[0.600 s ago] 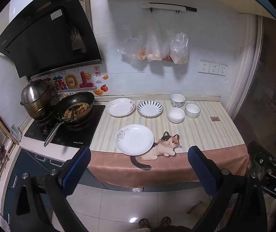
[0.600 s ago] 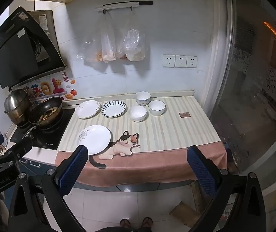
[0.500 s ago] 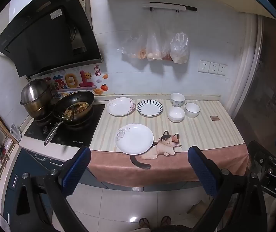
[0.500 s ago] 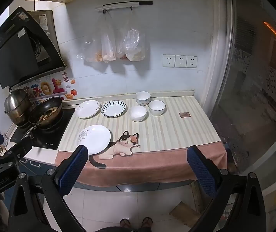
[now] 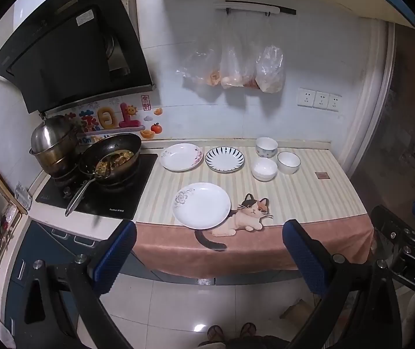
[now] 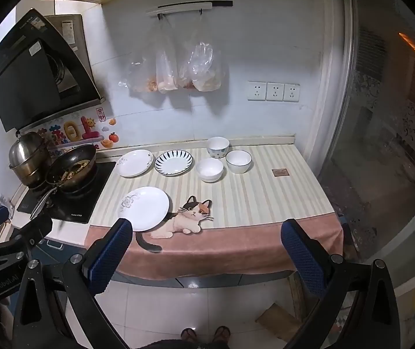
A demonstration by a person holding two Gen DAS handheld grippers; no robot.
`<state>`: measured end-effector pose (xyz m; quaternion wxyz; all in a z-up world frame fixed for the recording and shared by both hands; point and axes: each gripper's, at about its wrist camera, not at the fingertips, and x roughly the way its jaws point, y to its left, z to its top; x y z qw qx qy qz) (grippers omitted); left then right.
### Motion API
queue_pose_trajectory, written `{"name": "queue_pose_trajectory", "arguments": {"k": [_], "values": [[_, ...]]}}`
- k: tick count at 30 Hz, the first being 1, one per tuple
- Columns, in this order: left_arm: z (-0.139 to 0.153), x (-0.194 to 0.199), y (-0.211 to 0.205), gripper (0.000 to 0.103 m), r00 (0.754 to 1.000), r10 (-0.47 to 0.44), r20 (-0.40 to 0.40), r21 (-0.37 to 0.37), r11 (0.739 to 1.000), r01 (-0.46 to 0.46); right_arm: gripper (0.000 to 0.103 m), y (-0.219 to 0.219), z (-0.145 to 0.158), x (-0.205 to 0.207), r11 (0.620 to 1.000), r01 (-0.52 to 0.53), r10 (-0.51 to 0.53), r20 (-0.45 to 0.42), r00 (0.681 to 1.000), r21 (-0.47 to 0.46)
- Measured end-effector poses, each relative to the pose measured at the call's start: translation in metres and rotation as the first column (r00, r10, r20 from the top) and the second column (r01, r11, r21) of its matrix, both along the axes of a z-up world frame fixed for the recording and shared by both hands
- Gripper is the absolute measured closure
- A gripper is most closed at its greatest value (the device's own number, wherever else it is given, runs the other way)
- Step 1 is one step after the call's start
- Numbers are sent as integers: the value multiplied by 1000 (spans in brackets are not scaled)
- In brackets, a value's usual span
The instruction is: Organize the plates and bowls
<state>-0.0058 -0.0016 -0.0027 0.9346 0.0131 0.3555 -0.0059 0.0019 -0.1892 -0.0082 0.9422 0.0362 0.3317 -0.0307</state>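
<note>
On the striped counter lie three plates: a white plate with a grey flower (image 5: 201, 205) (image 6: 144, 208) near the front edge, a floral-rimmed plate (image 5: 181, 157) (image 6: 134, 163) and a blue-striped plate (image 5: 224, 159) (image 6: 173, 162) at the back. Three bowls stand to their right: a patterned one (image 5: 266, 147) (image 6: 218, 147), a plain white one (image 5: 264, 168) (image 6: 209, 169) and a dark-rimmed one (image 5: 288, 162) (image 6: 238, 161). My left gripper (image 5: 210, 257) and right gripper (image 6: 206, 257) both hang open, well short of the counter, with nothing between their fingers.
A hob (image 5: 97, 192) at the left carries a wok of food (image 5: 110, 158) and a steel pot (image 5: 52, 142), under a black hood (image 5: 71, 49). Plastic bags (image 5: 236, 67) hang on the wall. A cat-print cloth (image 5: 248, 212) drapes over the counter edge. A person's feet (image 5: 227, 333) stand on the tiled floor.
</note>
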Motion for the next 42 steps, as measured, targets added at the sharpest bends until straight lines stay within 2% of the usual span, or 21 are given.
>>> {"name": "queue_pose_trajectory", "arguments": {"k": [42], "values": [[-7,5,25,0,1000,23,11,-15,1000,-22,0,9,6,15,1000,-6,6,4,1000,-9]]}}
